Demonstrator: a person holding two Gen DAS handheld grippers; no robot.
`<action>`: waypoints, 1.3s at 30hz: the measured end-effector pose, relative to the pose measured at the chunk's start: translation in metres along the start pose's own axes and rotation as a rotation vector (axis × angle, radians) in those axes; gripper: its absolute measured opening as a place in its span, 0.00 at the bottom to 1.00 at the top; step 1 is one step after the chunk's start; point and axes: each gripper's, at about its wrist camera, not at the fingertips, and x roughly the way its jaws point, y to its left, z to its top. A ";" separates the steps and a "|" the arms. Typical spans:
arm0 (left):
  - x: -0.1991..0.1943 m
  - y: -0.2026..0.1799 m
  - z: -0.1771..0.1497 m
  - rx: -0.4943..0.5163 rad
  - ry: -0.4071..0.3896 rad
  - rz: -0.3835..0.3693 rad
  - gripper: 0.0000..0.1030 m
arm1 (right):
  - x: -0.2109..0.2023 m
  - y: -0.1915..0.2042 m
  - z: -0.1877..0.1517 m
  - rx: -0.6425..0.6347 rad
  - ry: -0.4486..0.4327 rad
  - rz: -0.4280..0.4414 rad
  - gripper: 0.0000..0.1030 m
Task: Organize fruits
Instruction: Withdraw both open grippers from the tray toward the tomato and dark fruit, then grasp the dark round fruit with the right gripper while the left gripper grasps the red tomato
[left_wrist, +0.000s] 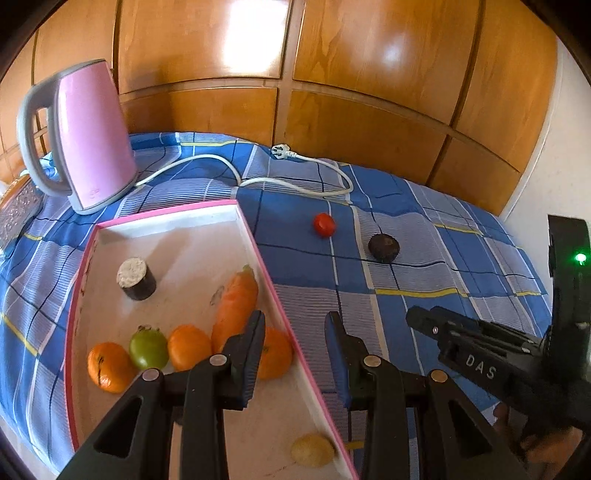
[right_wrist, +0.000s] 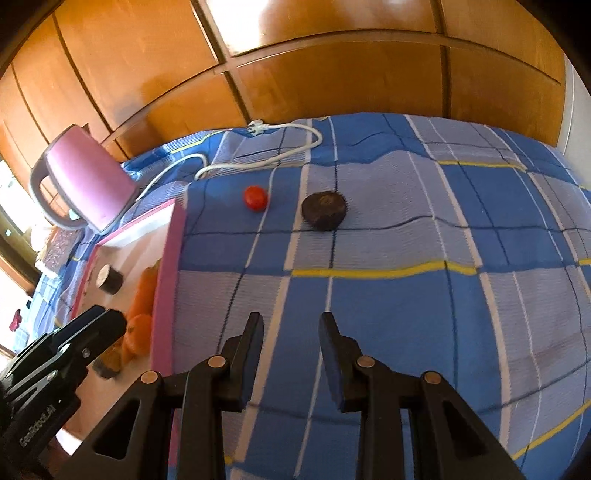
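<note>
Left claw: empty, jaws slightly apart, over box edge. Beneath: three oranges, one carrot, one green fruit. Right claw: empty, jaws slightly apart. Ahead: one tomato, one dark fruit.

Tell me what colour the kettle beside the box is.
The kettle is pink with a grey handle and base, seen best in the left wrist view.
</note>
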 end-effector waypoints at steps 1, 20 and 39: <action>0.003 -0.001 0.002 -0.002 0.003 -0.001 0.33 | 0.002 -0.001 0.003 0.001 0.000 -0.003 0.30; 0.048 -0.010 0.032 -0.001 0.028 -0.001 0.33 | 0.061 -0.023 0.061 -0.009 0.015 -0.065 0.35; 0.071 -0.010 0.047 -0.022 0.052 -0.015 0.33 | 0.084 -0.013 0.083 -0.086 0.001 -0.108 0.42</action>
